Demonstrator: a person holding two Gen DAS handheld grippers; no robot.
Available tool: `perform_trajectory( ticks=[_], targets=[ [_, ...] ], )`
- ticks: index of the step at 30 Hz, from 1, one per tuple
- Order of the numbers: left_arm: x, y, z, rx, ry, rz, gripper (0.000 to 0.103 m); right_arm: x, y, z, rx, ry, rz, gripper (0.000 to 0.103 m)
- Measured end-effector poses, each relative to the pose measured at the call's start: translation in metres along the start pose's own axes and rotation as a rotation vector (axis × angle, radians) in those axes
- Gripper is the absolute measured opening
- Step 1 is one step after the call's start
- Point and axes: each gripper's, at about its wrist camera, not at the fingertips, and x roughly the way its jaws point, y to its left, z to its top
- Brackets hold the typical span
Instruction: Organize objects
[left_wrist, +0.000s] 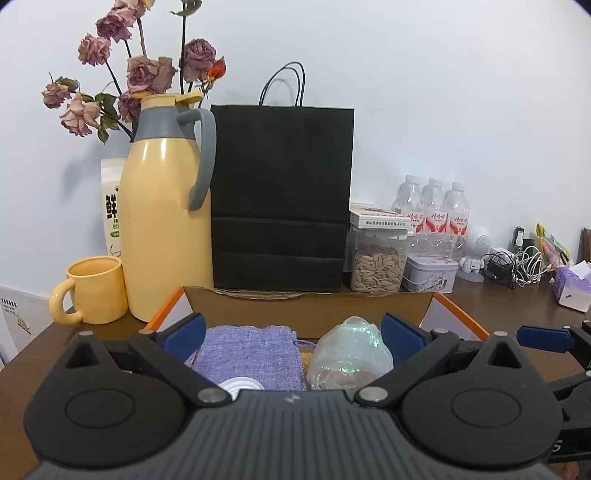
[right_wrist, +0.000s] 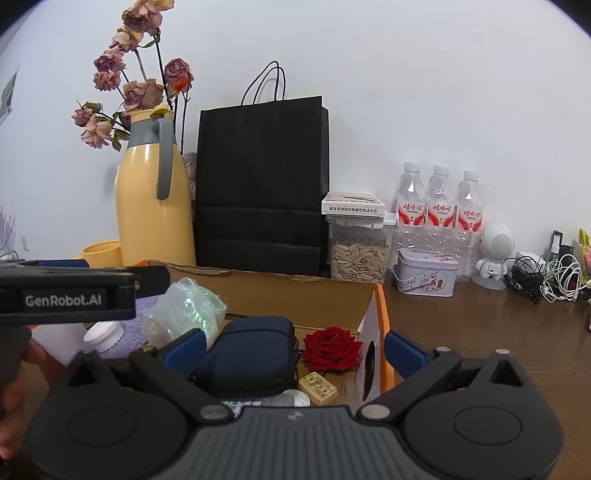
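Observation:
An open cardboard box (left_wrist: 306, 314) with orange-edged flaps sits on the brown table in front of both grippers. In the left wrist view it holds a folded lilac cloth (left_wrist: 251, 354), a crinkled clear plastic bag (left_wrist: 351, 350) and a white cap (left_wrist: 240, 386). My left gripper (left_wrist: 293, 334) stands wide open above them, touching nothing. In the right wrist view the box (right_wrist: 295, 291) also holds a dark blue pouch (right_wrist: 251, 354), a red rose (right_wrist: 332, 349) and a small tan block (right_wrist: 317, 387). My right gripper (right_wrist: 291, 347) is wide open over the pouch and rose, nothing gripped.
Behind the box stand a yellow thermos jug (left_wrist: 162, 229), a yellow mug (left_wrist: 96, 291), a black paper bag (left_wrist: 280, 199), a seed jar (left_wrist: 378, 258), a tin (left_wrist: 430, 275), three water bottles (right_wrist: 439, 218), a white speaker figure (right_wrist: 493, 254) and tangled cables (right_wrist: 546, 277). A hand (right_wrist: 18, 387) shows at left.

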Motion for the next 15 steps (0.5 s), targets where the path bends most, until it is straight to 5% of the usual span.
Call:
perform_trajectory(
  ticks=[15],
  targets=[
    [-0.072, 0.024, -0.022, 0.004, 0.011, -0.035, 0.103, -0.06, 0.023, -0.016, -0.043, -0.027, -0.004, 0.103]
  ],
)
